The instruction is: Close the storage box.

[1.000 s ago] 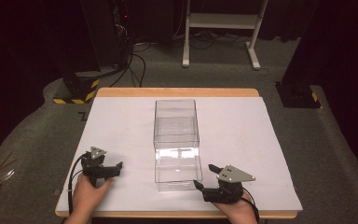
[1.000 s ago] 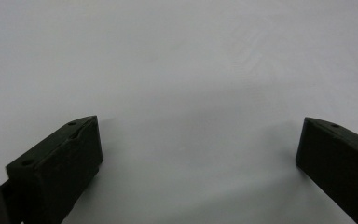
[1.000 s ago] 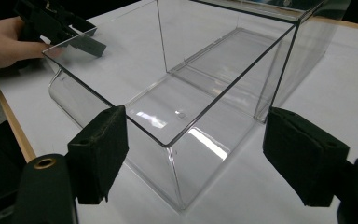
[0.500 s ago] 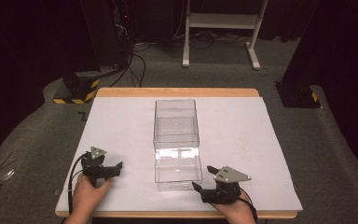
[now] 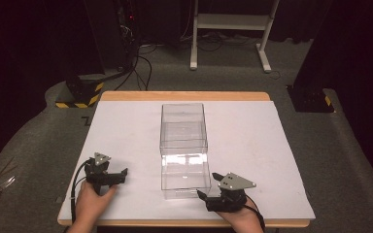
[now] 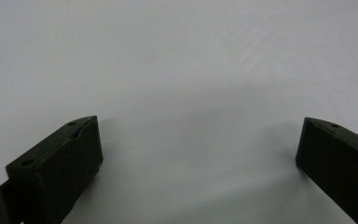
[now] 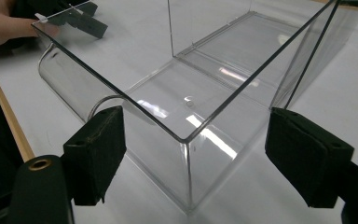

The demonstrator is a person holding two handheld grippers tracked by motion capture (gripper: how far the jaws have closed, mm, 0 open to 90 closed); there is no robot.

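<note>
I take the clear box (image 5: 183, 145) as my reference: it sits mid-table on the white sheet (image 5: 272, 155), its long axis running straight away from me, near end toward the table's front edge. My right gripper (image 5: 208, 195) is the closer one, just off the box's near right corner, and in the right gripper view that corner (image 7: 186, 140) stands between the two black jaws, which are spread wide with nothing touching them. So the box lies straight ahead of these fingers (image 7: 95, 154), corner first rather than flat wall first. My left gripper (image 5: 121, 174) rests well off the box's left side, jaws also wide apart over bare sheet in the left gripper view. I judge the right hand should make the approach.
</note>
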